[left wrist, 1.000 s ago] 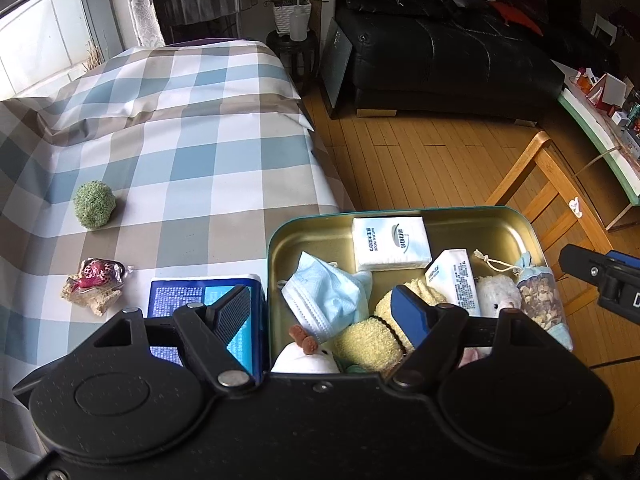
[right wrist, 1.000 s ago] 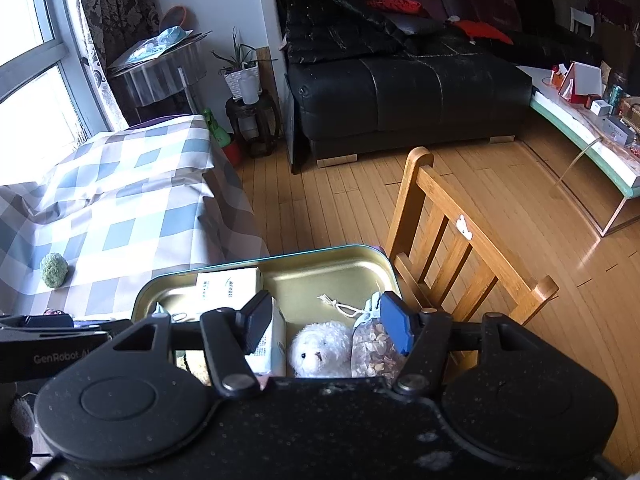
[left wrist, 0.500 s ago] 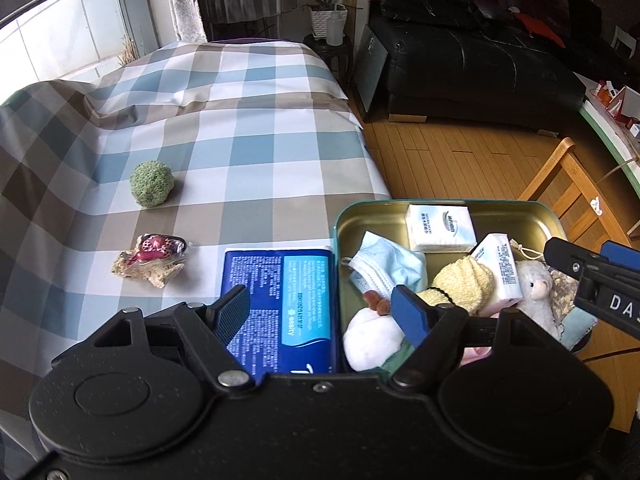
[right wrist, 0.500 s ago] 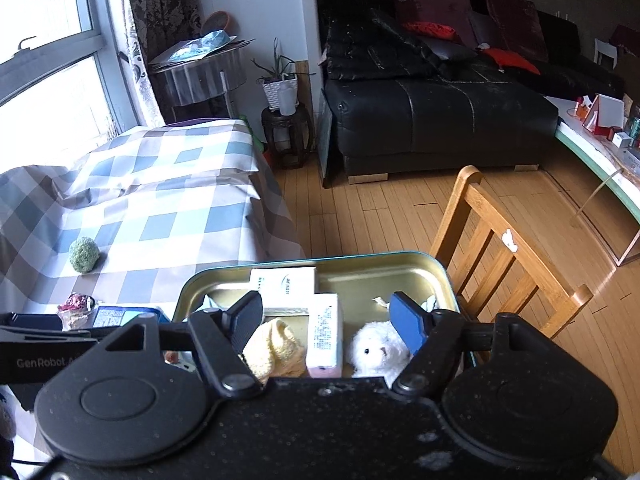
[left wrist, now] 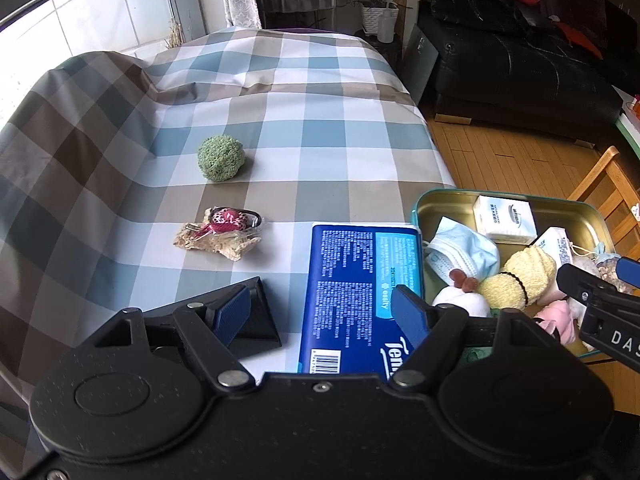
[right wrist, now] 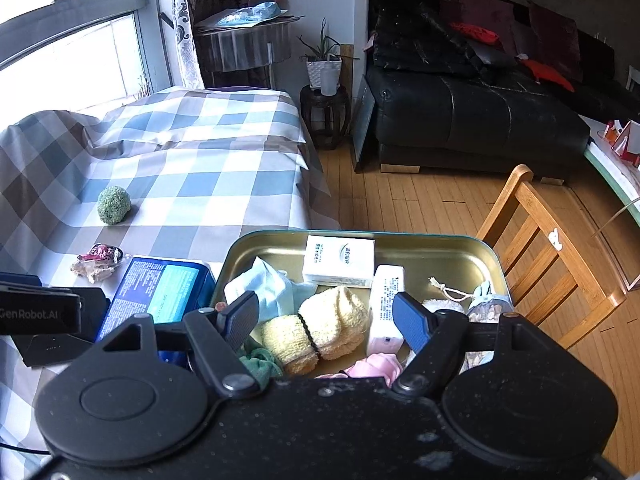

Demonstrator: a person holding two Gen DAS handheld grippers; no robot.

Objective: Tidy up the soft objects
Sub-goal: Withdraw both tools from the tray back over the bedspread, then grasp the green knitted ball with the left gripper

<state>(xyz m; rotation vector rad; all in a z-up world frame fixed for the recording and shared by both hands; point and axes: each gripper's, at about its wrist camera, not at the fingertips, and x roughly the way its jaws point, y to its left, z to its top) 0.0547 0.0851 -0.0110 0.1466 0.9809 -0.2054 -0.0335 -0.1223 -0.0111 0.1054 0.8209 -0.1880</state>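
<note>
My left tongs (left wrist: 320,312) open, nothing between pads, above blue tissue pack (left wrist: 356,280) on checked surface (left wrist: 280,120). My right tongs (right wrist: 326,322) opening, empty, over gold tin (right wrist: 440,252). Tin holds yellow rolled towel (right wrist: 320,328), face mask (right wrist: 268,284), white tissue packet (right wrist: 340,260), pink cloth (right wrist: 376,364). Green fuzzy ball (left wrist: 221,157) and pink pouch (left wrist: 224,228) lie loose on surface, apart from tin.

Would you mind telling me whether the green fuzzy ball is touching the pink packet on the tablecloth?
Apart. In the left wrist view, a clear strip of checked tablecloth separates the green ball from the pink packet.
</note>
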